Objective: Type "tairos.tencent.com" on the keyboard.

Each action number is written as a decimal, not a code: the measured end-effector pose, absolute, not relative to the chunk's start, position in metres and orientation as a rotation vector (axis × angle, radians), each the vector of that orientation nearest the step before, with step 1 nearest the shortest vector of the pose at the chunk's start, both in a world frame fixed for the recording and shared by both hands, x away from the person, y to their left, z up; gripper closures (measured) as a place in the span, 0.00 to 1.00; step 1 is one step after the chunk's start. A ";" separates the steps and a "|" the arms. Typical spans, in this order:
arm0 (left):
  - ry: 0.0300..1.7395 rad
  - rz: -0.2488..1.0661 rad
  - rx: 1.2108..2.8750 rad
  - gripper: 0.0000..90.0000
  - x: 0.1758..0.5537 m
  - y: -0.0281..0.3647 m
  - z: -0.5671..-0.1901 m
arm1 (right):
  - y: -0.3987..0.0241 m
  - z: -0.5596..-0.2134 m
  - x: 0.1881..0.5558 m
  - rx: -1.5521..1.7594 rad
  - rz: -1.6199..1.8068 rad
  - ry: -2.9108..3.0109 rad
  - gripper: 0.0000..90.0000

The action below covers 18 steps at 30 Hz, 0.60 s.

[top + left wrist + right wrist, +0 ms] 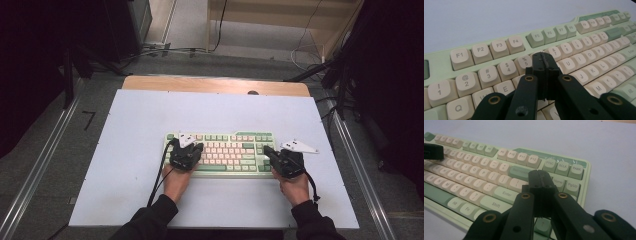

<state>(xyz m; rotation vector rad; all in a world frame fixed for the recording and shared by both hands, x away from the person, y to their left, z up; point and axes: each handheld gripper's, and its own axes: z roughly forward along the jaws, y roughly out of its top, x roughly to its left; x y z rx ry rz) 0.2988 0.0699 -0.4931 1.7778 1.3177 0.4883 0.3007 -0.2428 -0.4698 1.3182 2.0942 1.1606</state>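
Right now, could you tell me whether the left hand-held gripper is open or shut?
Shut: the left hand-held gripper has both jaws pressed together above the keyboard.

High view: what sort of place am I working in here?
Probably a lab or recording workshop: a white table holding one green keyboard, loose cables across the grey floor, metal rails alongside.

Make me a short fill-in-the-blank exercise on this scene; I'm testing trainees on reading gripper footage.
1. Both grippers hover over a green and cream ____.
2. The left gripper has its jaws ____, with nothing between them.
3. The right gripper sits over the keyboard's ____ end in the high view.
4. The keyboard lies on a ____ mat.

Missing words: keyboard; shut; right; white
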 end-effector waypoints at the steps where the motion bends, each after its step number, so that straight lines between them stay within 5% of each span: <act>1: 1.317 0.489 1.778 1.00 0.299 0.070 -0.493 | -0.243 -0.470 0.301 1.317 1.162 2.095 0.97; 18: 1.318 0.489 1.790 1.00 0.300 0.069 -0.495 | -0.243 -0.470 0.301 1.316 1.162 2.094 0.97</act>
